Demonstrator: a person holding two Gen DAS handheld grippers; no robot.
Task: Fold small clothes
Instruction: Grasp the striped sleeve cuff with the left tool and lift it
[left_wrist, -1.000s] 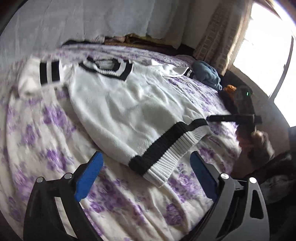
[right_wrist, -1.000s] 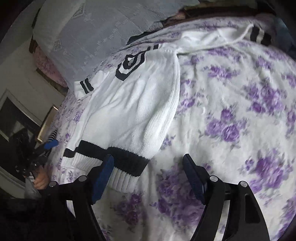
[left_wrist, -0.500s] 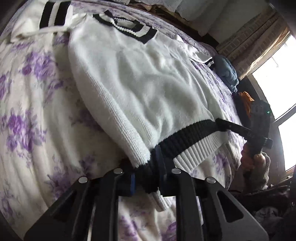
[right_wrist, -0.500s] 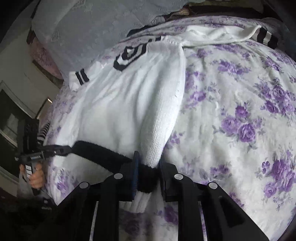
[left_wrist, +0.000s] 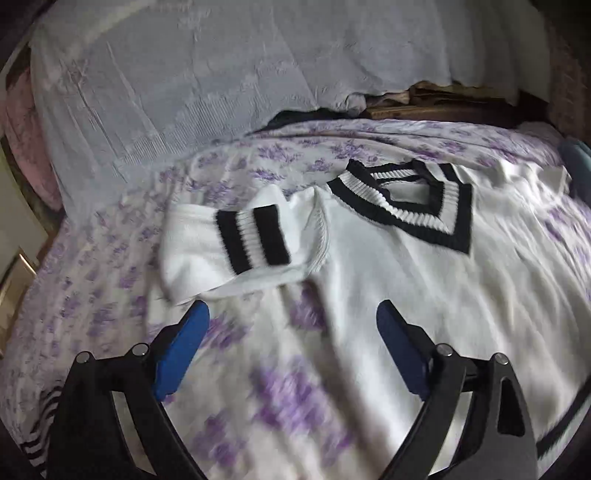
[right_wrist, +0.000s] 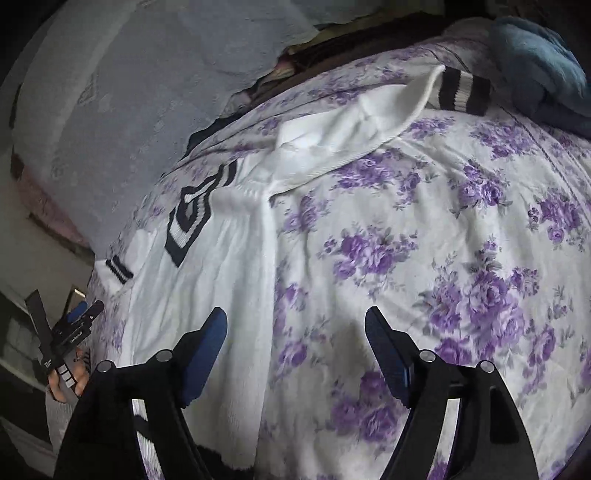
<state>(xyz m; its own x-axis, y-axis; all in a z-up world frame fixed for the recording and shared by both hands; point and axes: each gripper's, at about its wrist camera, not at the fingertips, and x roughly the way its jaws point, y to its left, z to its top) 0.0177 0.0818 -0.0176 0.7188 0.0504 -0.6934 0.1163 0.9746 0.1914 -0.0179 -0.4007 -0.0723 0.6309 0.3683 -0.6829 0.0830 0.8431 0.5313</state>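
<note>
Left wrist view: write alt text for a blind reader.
A white knitted sweater with black-striped V-neck lies flat on a purple-flowered bedsheet, one striped sleeve folded beside the collar. The blue-padded left gripper is opening above it, holding nothing.

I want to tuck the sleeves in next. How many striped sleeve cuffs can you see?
2. One cuff lies left of the sweater's collar in the left wrist view; the other cuff lies at the far end of the outstretched sleeve, near the blue cloth, in the right wrist view.
</note>
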